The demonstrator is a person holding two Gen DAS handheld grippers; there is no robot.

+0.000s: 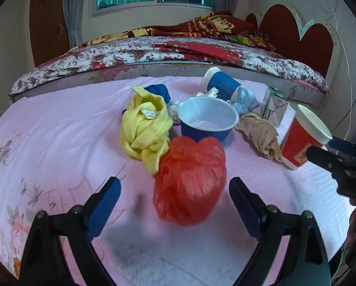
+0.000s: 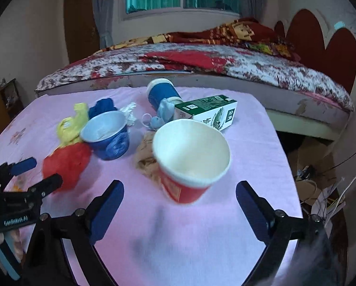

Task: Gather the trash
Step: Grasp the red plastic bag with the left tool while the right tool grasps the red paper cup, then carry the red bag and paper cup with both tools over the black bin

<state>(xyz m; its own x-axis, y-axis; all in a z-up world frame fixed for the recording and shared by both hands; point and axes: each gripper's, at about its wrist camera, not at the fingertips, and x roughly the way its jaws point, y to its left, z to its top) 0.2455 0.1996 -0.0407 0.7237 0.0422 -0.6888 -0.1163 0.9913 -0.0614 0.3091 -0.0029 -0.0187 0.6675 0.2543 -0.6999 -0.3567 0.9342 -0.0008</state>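
Left gripper [image 1: 175,205]: fingers spread wide, holding nothing, hovering low over the pink cloth [image 1: 58,128]. The red plastic bag [image 1: 189,181] sits directly ahead, between the lines of the two fingers and just beyond their tips.

Right gripper [image 2: 180,205]: fingers likewise well apart and empty. The red paper cup [image 2: 189,164] lies straight ahead on the centre line, just past the fingertips.

Cup attitude: tilted, with its open white mouth turned up and toward the right wrist camera and its base low on the near side; its long axis runs roughly along the approach direction, not across it. Whether it rests on the cloth or leans on the beige rag [image 2: 145,159] behind it cannot be told.

Nearer hand: the right gripper is plainly closer to the red cup, the left closer to the red bag. Each has its own target in front.

Bag shape: a crumpled, roundish lump with no clear long axis, touching the yellow cloth [image 1: 144,131] on its far left.

Farther clutter: an upright blue cup [image 1: 207,119], a second blue cup on its side [image 1: 222,83], a green-and-white carton [image 2: 206,112], white tissue [image 2: 130,112] and a pale blue mask [image 2: 163,112], grouped mid-table.

Judgement: the cup's wall would fit between the right fingers with a short forward advance.

Beyond: a bed [image 2: 225,66] stands past the table edge.
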